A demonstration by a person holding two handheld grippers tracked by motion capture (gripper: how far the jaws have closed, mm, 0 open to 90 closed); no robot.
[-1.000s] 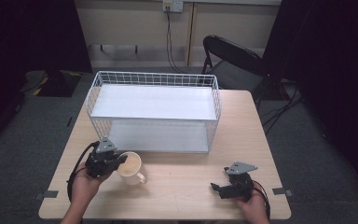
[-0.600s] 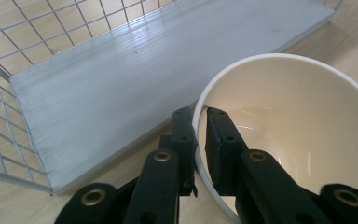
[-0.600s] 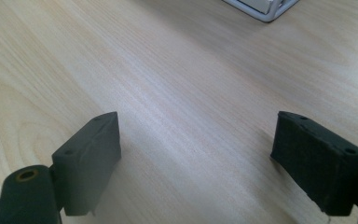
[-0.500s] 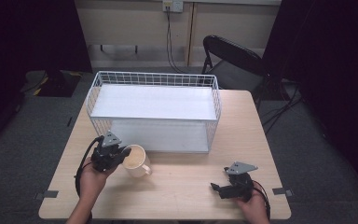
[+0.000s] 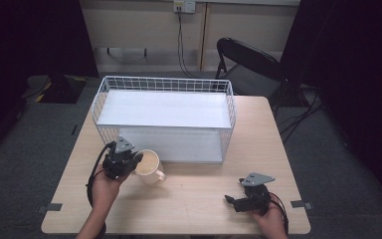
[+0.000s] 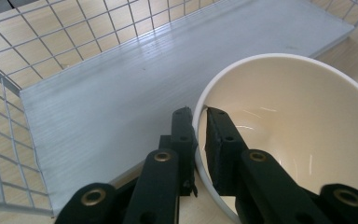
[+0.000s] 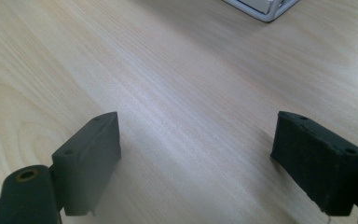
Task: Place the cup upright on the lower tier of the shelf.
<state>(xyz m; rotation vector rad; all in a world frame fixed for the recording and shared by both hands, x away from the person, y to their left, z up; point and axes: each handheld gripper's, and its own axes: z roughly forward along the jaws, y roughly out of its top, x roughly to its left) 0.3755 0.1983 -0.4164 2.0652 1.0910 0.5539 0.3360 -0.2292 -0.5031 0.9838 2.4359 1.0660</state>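
Note:
A cream mug (image 5: 148,166) hangs tilted just in front of the white wire basket (image 5: 164,87), its handle toward the near right. My left gripper (image 5: 135,160) is shut on the mug's rim (image 6: 198,122), one jaw outside the wall and one inside the empty bowl (image 6: 279,126). The basket's white floor (image 6: 121,93) lies right beyond the jaws. My right gripper (image 5: 231,201) rests low on the wooden table (image 5: 199,199) at the near right, open, with bare wood (image 7: 196,112) between its two pads.
The wire basket (image 5: 229,107) takes up the far half of the table, its open front facing me. A black folding chair (image 5: 251,62) stands behind the table's far right corner. Cables trail from both grippers.
My left gripper has carried the mug to the right and slightly up, closer to the basket's front. The right gripper has stayed where it was.

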